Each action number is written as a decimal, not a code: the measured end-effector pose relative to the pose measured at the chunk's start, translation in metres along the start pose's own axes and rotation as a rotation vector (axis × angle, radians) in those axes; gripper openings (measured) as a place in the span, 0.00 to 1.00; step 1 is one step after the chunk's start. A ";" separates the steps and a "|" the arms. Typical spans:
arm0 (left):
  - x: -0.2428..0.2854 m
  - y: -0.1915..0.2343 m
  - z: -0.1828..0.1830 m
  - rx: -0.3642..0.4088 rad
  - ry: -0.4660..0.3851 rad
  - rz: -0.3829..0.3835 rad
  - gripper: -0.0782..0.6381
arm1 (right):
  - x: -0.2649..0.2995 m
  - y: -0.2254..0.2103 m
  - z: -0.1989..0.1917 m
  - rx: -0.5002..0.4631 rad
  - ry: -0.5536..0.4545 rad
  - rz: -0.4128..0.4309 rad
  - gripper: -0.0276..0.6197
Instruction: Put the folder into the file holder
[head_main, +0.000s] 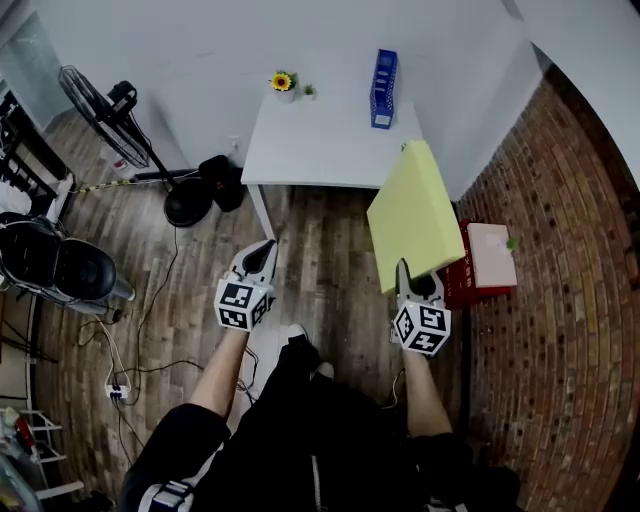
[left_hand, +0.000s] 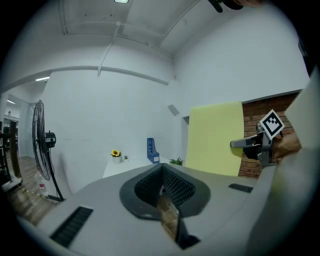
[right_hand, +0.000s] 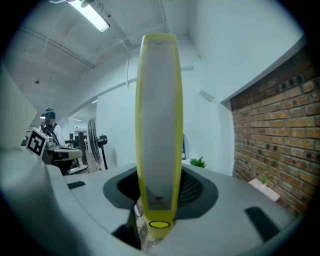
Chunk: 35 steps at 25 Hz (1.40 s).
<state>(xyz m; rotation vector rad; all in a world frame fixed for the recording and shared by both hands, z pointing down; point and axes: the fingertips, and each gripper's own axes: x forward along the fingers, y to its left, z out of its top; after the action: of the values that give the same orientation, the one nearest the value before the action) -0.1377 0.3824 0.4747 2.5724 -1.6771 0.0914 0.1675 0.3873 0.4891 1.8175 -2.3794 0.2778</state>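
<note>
Folder (head_main: 413, 215), a flat, smooth pale-yellow rectangle, stands upright on its lower edge, pinched between the ribbed dark pads of the right gripper (head_main: 404, 270). Seen from that gripper, it is a narrow yellow-rimmed spine (right_hand: 159, 125) rising out of the jaws. The left gripper (head_main: 265, 250) is level, with its jaws pressed together and empty. Both carry cubes with black-and-white square markers. Bare wood plank floor (head_main: 320, 260) lies ahead, then a white table (head_main: 310, 150). On the table's far right corner, by the wall, is the blue file holder (head_main: 383, 88). A brick wall (head_main: 570, 300) stands close on the right.
</note>
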 end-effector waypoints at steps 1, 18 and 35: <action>0.002 -0.001 0.000 0.000 0.001 -0.001 0.14 | 0.000 -0.002 0.001 0.000 -0.001 -0.002 0.31; 0.093 0.024 0.002 -0.014 0.005 -0.040 0.14 | 0.066 -0.030 0.020 0.004 0.000 -0.040 0.31; 0.253 0.133 0.032 0.001 -0.009 -0.130 0.14 | 0.226 -0.030 0.086 -0.009 -0.042 -0.115 0.31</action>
<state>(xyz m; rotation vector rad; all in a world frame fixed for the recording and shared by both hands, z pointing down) -0.1576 0.0958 0.4682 2.6780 -1.5080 0.0737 0.1375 0.1479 0.4567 1.9658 -2.2882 0.2180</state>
